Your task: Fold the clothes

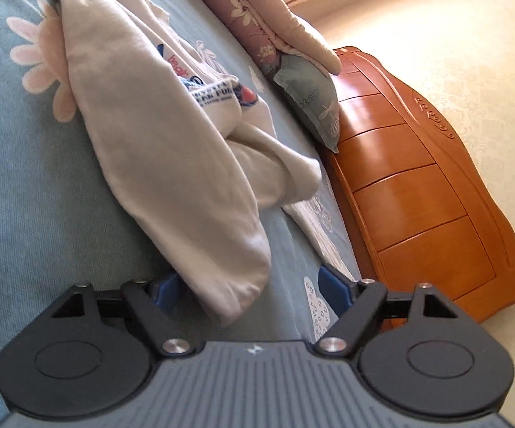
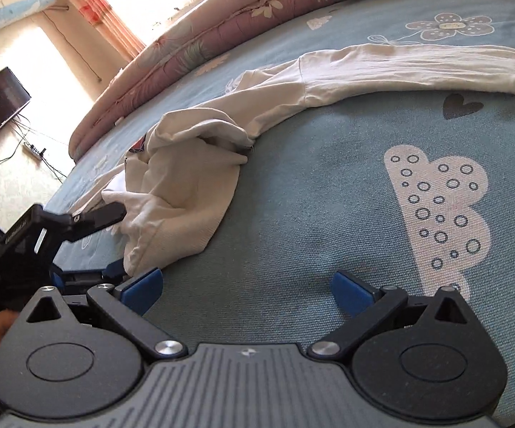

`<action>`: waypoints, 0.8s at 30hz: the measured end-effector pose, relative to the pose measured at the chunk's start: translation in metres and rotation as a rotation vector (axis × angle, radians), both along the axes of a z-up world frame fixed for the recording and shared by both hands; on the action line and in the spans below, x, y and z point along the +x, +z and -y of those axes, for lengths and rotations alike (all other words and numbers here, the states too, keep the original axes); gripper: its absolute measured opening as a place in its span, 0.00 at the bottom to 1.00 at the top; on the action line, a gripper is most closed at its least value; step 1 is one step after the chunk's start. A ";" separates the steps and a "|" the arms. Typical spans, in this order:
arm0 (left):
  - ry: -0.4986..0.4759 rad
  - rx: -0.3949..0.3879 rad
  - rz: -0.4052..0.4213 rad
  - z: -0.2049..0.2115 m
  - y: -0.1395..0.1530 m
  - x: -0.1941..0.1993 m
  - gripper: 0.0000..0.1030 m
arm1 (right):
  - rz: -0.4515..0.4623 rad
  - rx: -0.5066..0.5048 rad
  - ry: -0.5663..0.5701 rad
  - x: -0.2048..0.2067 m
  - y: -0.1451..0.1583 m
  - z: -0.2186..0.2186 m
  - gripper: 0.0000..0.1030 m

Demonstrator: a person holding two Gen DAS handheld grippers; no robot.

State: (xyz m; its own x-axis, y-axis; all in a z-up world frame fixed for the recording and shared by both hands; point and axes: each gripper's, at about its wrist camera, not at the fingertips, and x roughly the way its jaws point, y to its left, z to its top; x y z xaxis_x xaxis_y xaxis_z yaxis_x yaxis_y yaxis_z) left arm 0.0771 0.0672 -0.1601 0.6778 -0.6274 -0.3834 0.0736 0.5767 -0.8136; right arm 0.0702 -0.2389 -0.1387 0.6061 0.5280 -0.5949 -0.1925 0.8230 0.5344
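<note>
Both tongs are spread wide, nothing gripped — the left tongs point(image 1: 253, 285) straddle a sleeve end of the white garment point(image 1: 143, 114) crumpled on the bed point(image 1: 14, 185); the right tongs point(image 2: 246, 287) hover beside it. Several bunched layers may be pinched together.

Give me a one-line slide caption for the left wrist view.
Left gripper with jaws open around the end of a crumpled white garment on a blue floral bedsheet, wooden headboard behind.
</note>
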 end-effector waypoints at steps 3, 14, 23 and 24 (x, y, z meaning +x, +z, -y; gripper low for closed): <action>0.027 0.015 0.012 0.005 0.002 0.008 0.77 | 0.008 0.029 -0.010 0.000 -0.002 0.004 1.00; 0.246 -0.165 0.016 -0.002 -0.031 -0.001 0.32 | 0.051 0.067 -0.020 -0.006 -0.007 0.007 1.00; 0.221 -0.098 -0.117 -0.002 -0.017 0.021 0.04 | 0.087 0.046 -0.004 -0.010 -0.009 0.005 1.00; 0.212 -0.088 -0.124 -0.004 -0.012 0.018 0.03 | 0.089 0.049 -0.003 -0.010 -0.009 0.006 1.00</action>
State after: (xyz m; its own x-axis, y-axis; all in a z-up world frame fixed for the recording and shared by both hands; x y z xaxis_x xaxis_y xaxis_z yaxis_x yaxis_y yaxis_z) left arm 0.0955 0.0711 -0.1721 0.7489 -0.5109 -0.4221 -0.1447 0.4956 -0.8564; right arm 0.0600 -0.2444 -0.1481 0.6572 0.5529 -0.5123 -0.2381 0.7971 0.5548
